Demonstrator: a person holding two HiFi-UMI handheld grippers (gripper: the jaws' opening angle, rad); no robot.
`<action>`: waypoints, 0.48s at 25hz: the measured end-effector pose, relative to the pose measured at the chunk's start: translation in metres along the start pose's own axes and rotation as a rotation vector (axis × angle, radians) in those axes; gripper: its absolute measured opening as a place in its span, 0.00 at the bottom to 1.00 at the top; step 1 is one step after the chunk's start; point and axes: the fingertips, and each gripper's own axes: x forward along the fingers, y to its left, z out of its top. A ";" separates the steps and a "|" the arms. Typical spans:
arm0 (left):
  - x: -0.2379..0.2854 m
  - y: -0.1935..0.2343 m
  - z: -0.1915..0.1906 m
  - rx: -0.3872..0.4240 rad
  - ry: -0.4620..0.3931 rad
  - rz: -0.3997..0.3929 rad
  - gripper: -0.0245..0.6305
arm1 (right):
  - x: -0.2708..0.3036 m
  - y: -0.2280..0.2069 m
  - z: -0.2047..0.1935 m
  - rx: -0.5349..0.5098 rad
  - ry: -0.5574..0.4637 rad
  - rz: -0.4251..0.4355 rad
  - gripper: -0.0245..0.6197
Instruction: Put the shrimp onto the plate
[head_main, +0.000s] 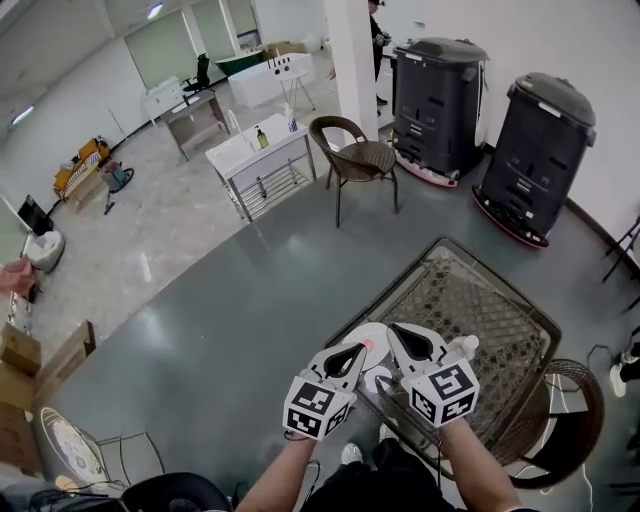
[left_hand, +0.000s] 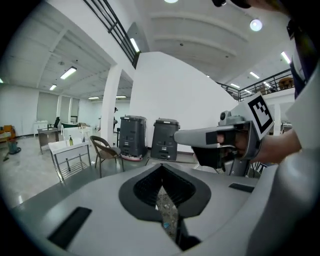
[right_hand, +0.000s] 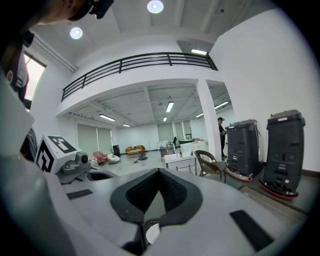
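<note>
A white plate (head_main: 366, 330) lies on the near left corner of a woven wicker table (head_main: 470, 305). A small pink-orange piece, seemingly the shrimp (head_main: 369, 346), rests on the plate right at the tip of my left gripper (head_main: 358, 351). Whether they touch I cannot tell. My right gripper (head_main: 394, 331) hovers just beside it, over the same plate. Both pairs of jaws stand together with nothing between them: the left gripper (left_hand: 162, 174) shows only wicker through its slit, and the right gripper (right_hand: 159, 176) shows a sliver of the white plate (right_hand: 152, 233).
A wicker chair (head_main: 578, 420) stands by the table's right side and another chair (head_main: 356, 156) farther back. Two dark machines (head_main: 440, 85) (head_main: 540, 145) line the far wall beside a white pillar (head_main: 352, 55). A white cart (head_main: 256, 152) sits on the open grey floor.
</note>
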 end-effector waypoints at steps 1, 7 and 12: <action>-0.004 -0.002 0.008 0.002 -0.024 -0.004 0.05 | -0.001 0.003 0.006 -0.011 -0.015 0.008 0.05; -0.030 -0.017 0.052 -0.007 -0.160 -0.036 0.05 | -0.013 0.021 0.035 -0.050 -0.077 0.047 0.05; -0.044 -0.024 0.071 -0.008 -0.216 -0.054 0.05 | -0.021 0.029 0.049 -0.054 -0.110 0.069 0.05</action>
